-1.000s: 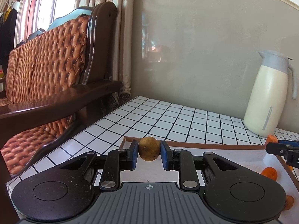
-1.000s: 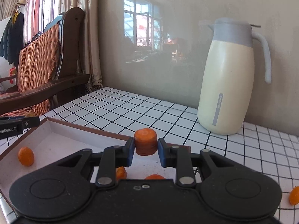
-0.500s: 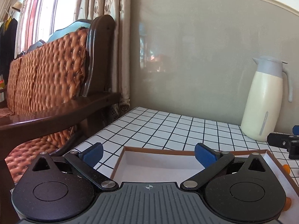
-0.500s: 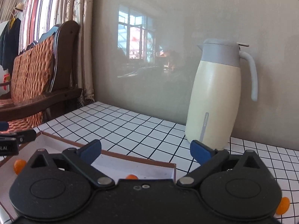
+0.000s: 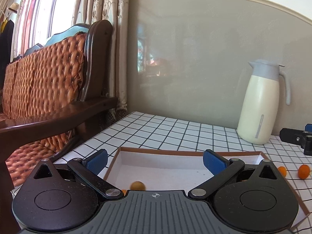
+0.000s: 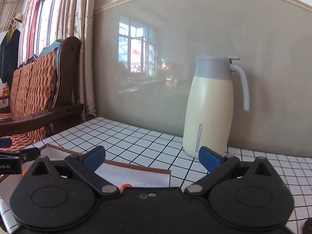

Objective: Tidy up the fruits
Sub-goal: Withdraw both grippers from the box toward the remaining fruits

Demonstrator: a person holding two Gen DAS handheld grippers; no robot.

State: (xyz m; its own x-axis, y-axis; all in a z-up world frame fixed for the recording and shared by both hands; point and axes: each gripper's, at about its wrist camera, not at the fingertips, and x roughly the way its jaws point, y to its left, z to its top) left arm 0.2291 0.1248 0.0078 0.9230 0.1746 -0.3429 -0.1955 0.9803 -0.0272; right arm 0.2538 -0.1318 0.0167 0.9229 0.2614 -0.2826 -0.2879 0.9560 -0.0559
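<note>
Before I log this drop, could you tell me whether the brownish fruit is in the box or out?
In: the fruit lies on the box's white floor, below the open left gripper.

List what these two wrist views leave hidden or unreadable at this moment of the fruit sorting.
- Left wrist view: the near part of the box floor lies behind the left gripper body; only one yellowish fruit shows, blurred.
- Right wrist view: the right gripper body hides most of the box; an orange piece barely peeks out.
- Right wrist view: a dark object is cut off by the bottom right corner.
- Both views: no hands visible.
</note>
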